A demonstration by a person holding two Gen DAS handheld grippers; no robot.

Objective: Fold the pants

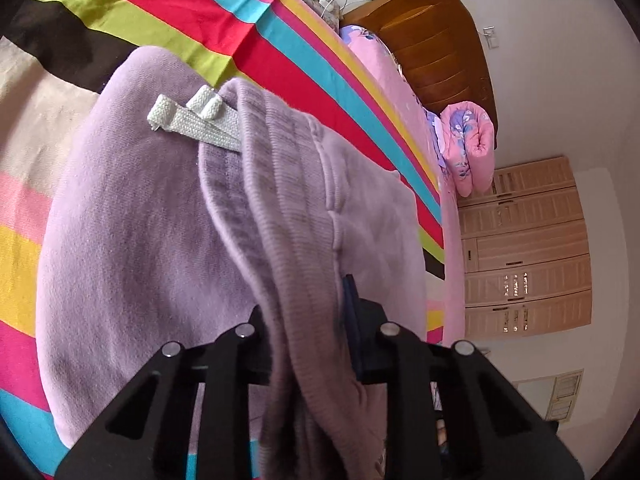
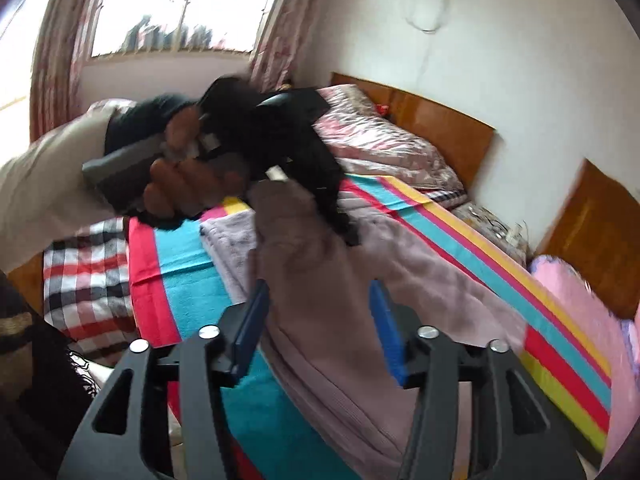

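Note:
Lilac sweatpants [image 1: 132, 220] lie on a striped bedspread [image 1: 304, 60], their white drawstring [image 1: 188, 120] showing. The ribbed waistband [image 1: 288, 208] runs up between the fingers of my left gripper [image 1: 308, 320], which is shut on it and lifts that fold. In the right wrist view a person's hand [image 2: 180, 188] carries the left gripper [image 2: 316, 204], with a peak of pants fabric [image 2: 296, 240] hanging from it. My right gripper [image 2: 320, 320] is open. Its blue pads [image 2: 256, 320] stand wide apart over the pants [image 2: 420, 280] and press nothing.
A rolled pink quilt [image 1: 468, 148] and a wooden headboard [image 1: 432, 40] are at the bed's far end, a pale wardrobe [image 1: 524, 248] behind. A plaid cloth [image 2: 88, 280] lies left of the bedspread [image 2: 188, 272], and a second bed with a pink quilt [image 2: 380, 140] stands by the window [image 2: 180, 8].

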